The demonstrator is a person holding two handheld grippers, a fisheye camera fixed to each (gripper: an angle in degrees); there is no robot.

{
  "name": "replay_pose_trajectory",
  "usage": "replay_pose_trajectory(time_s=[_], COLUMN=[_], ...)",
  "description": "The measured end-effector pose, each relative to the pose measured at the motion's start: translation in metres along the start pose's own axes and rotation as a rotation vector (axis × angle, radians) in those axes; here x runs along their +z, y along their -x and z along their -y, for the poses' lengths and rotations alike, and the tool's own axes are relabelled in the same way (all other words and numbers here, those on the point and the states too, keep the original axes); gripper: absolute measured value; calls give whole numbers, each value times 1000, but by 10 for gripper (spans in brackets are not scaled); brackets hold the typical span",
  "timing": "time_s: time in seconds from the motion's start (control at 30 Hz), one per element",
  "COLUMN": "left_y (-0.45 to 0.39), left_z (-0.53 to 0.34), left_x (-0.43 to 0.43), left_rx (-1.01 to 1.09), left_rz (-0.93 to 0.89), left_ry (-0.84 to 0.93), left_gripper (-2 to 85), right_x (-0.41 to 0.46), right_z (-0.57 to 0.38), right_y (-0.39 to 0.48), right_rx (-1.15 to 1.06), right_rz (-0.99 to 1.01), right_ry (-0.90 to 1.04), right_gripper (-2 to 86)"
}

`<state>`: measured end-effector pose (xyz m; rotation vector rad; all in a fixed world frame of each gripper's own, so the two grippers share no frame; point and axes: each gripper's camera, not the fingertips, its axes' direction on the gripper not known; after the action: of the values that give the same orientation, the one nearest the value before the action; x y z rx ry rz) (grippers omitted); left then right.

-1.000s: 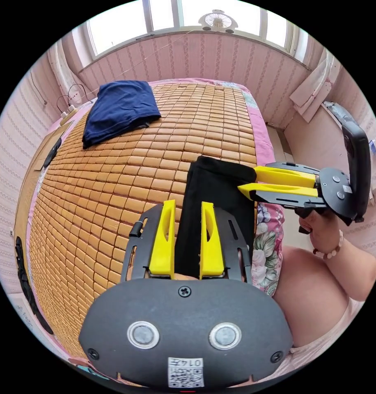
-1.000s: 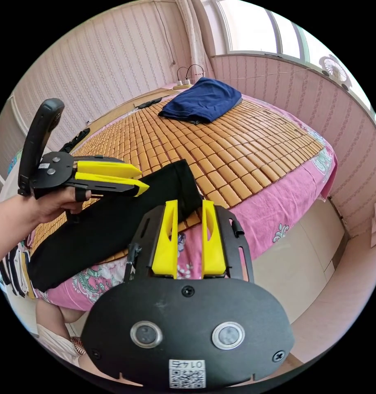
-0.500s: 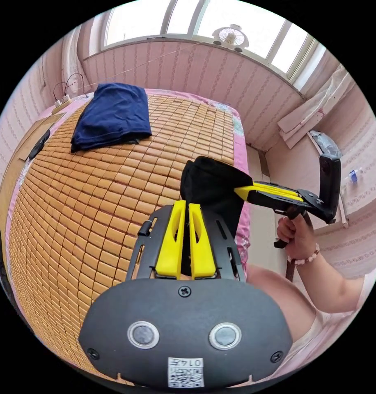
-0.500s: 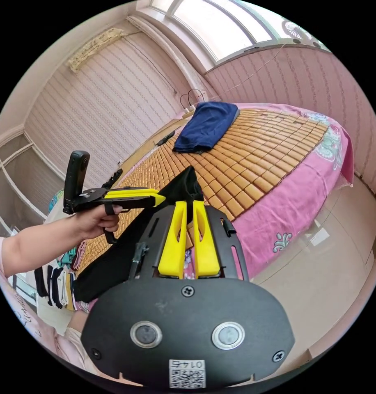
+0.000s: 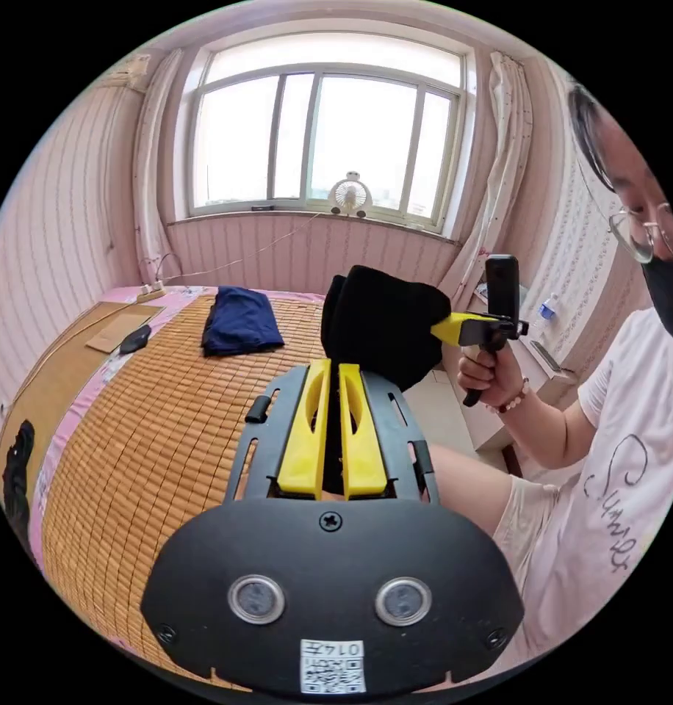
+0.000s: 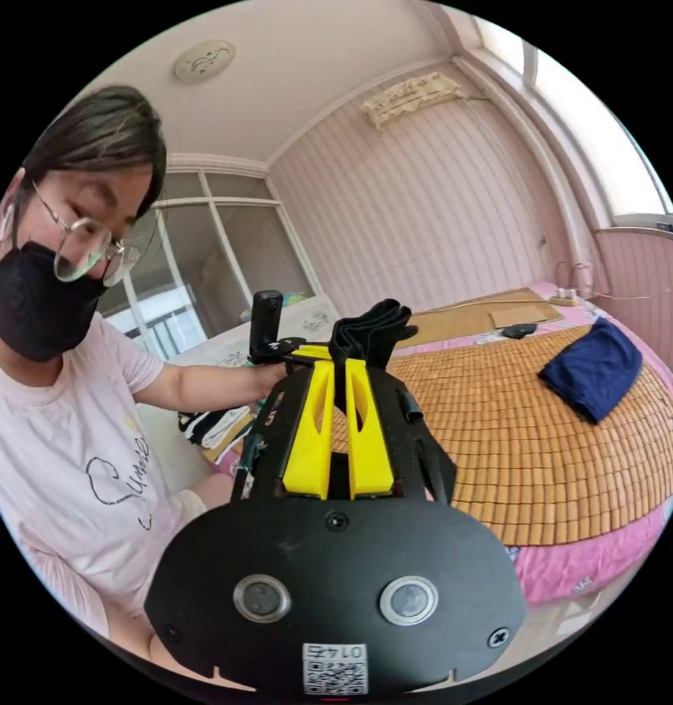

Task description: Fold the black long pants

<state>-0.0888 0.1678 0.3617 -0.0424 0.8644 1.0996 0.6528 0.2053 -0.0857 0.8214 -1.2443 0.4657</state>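
Lift phase of the fold. The left gripper (image 5: 335, 371) and right gripper (image 6: 338, 367) each have their fingers clenched on one end of the black long pants (image 5: 384, 323), which hang in the air above the bamboo mat (image 5: 153, 448) on the bed. The next move likely calls for lowering the cloth flat onto the mat, edges aligned, well apart from the folded navy garment (image 6: 594, 367).

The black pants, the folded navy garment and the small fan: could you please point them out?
black pants (image 5: 384, 323), left gripper view, bunched cloth
folded navy garment (image 5: 239, 321), left gripper view, top face
small fan (image 5: 350, 197), left gripper view, round grille
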Motion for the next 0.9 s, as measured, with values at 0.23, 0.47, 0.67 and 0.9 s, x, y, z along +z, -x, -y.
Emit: replay_pose_trajectory(time_s=[0.23, 0.47, 0.67, 0.9], left_y=[10, -38, -16, 15], left_z=[-216, -307, -296, -284], left_x=[-192, -248, -189, -192], left_rx=[-653, -954, -967, -1031], left_rz=[449, 489, 235, 311], left_ry=[112, 28, 43, 104], left_gripper=[54, 51, 73, 51], right_x=[336, 399, 488, 567], right_z=[-172, -254, -292, -339], right_y=[121, 164, 187, 196], right_rx=[-29, -77, -187, -247], right_rz=[152, -29, -178, -316], right_ry=[778, 902, 989, 1018], right_gripper=[83, 79, 103, 75])
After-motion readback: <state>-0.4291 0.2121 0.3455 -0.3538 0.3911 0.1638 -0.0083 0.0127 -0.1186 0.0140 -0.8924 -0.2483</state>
